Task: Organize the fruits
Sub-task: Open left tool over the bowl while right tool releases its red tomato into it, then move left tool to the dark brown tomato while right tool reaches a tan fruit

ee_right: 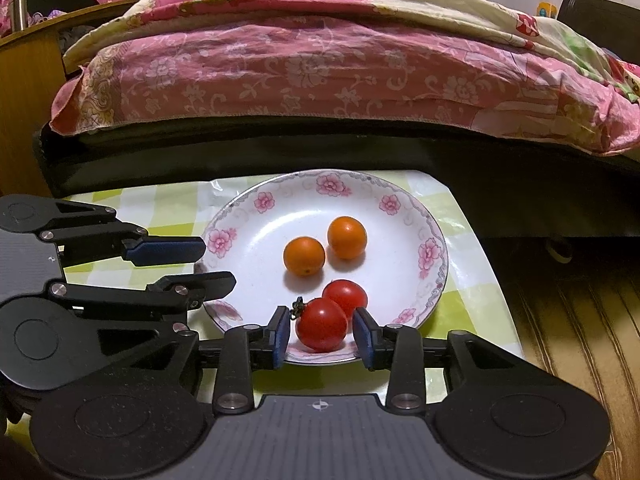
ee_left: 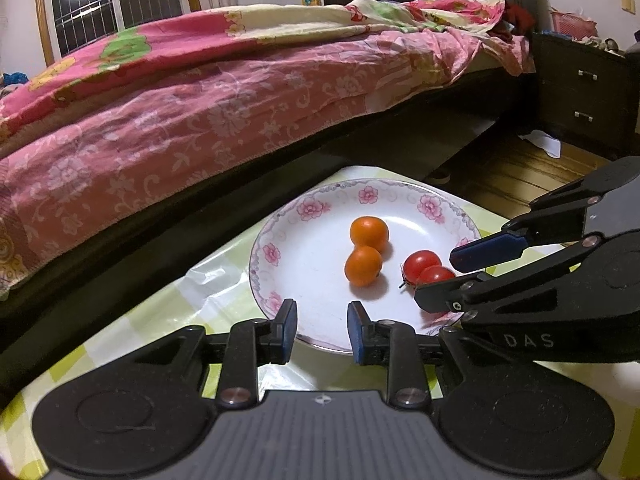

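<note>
A bed with a pink flowery blanket (ee_right: 320, 72) stood behind the desk (ee_right: 460, 304). A white plate (ee_right: 256, 240) sat near the desk's far edge. It held two orange fruits (ee_right: 304, 256) and two red tomatoes (ee_right: 322, 324). The right gripper (ee_right: 322, 334) had its jaws apart around the nearer tomato. The left gripper (ee_left: 322, 328) hung at the plate's rim with jaws apart, holding nothing.

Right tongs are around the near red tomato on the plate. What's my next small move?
Probably close the right tongs: the stemmed red cherry tomato sits between their open blue pads, on the white floral plate. Go gently, since it touches the second red tomato.
</note>
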A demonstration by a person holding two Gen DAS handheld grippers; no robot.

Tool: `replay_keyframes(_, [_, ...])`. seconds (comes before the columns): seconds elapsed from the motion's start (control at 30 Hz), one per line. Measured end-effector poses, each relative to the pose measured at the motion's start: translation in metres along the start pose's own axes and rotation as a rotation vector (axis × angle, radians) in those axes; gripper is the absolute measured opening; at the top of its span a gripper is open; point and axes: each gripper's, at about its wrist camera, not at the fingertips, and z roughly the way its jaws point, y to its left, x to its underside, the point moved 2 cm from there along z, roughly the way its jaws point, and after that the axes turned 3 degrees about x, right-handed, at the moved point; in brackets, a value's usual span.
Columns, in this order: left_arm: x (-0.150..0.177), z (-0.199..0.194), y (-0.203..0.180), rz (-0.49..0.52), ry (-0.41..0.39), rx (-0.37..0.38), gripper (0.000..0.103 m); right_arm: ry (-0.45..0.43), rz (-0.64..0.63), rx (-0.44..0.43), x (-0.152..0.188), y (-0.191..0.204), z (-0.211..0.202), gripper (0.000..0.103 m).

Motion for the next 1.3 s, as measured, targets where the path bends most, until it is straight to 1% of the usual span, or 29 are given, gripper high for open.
replay_keyframes(0.33, [0.003,-0.023,0.004,0.000,-0.002,-0.007,0.037,-0.027,0.011,-0.020,-0.002,0.004,-0.011,0.033])
replay_keyframes(0.6, [0.014,-0.043,0.012,-0.053,0.016,-0.006,0.038,-0.028,0.002,-0.052,0.001,0.012,-0.020,0.035])
replay_keyframes(0.77, [0.028,-0.055,0.013,-0.071,0.047,0.004,0.038,-0.010,-0.014,-0.082,0.009,0.022,-0.027,0.036])
replay_keyframes(1.03, [0.055,-0.080,0.012,-0.054,0.107,0.009,0.039,0.042,-0.029,-0.120,0.032,0.028,-0.043,0.037])
replay_keyframes(1.1, [0.060,-0.082,0.012,-0.054,0.116,0.008,0.040,0.058,-0.045,-0.127,0.037,0.030,-0.044,0.037])
replay_keyframes(1.3, [0.067,-0.074,0.007,-0.049,0.125,0.041,0.041,0.086,-0.094,-0.143,0.045,0.038,-0.044,0.037])
